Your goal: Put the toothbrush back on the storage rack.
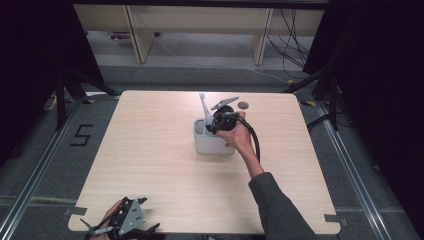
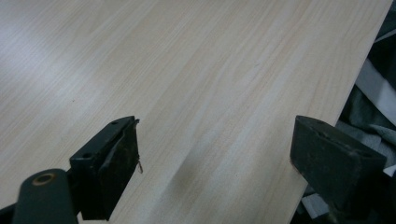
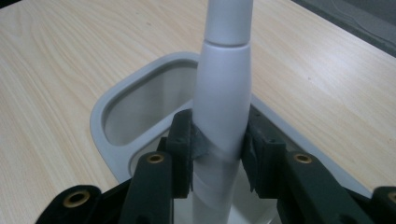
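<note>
From the high view, the right gripper (image 1: 216, 121) is out past the middle of the table (image 1: 150, 165), a little toward the far edge, held by the person's right hand (image 1: 236, 134) over a pale grey holder (image 1: 212, 142). A grey toothbrush (image 1: 204, 106) sticks up out of the holder's left compartment, leaning slightly toward the far edge. A small dark round disc (image 1: 243, 105) lies just beyond the holder, near the far edge.

The right gripper view gives what the overhead camera cannot: the jaws are closed on the thick white body of the toothbrush (image 3: 222, 102), one black pad pressed to each side, with the handle running down between them into the holder (image 3: 100, 116). The rounded rim and the open compartment behind the handle are plain here, while the brush head runs off the top of the picture.

The left gripper (image 1: 125, 225) sits back at the near edge, close to the near left corner, in the person's left hand (image 1: 111, 212). From above its jaw gap is hard to judge; the left gripper view settles it, showing the left gripper (image 2: 215, 154) with its jaws spread wide and only bare wood between them, right by the table's edge.
</note>
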Motion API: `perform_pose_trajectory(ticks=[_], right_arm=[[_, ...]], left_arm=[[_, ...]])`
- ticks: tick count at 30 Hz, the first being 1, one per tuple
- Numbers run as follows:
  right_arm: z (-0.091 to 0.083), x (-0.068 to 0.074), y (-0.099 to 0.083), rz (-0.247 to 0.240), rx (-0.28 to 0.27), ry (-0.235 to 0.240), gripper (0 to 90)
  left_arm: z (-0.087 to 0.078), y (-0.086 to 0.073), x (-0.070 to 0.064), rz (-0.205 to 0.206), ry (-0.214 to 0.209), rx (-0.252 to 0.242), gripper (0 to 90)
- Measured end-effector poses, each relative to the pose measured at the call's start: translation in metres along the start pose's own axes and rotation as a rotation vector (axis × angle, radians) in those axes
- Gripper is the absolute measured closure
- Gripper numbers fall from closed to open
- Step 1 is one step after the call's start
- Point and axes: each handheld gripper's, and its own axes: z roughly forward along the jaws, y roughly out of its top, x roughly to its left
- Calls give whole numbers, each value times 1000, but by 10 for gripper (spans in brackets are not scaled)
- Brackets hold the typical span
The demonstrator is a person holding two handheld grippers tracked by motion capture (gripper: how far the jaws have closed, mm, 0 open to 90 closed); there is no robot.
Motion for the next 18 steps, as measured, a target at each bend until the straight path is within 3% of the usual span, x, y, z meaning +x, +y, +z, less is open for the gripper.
perform_pose_trajectory(ticks=[13, 15, 18], right_arm=[[2, 0, -2, 6, 47, 18, 663], [3, 2, -2, 40, 44, 13, 657], [-1, 0, -1, 47, 42, 5, 643]], left_arm=[[0, 0, 0, 5, 1, 6, 150], [0, 0, 0, 6, 1, 6, 150], [0, 0, 0, 6, 0, 9, 150]])
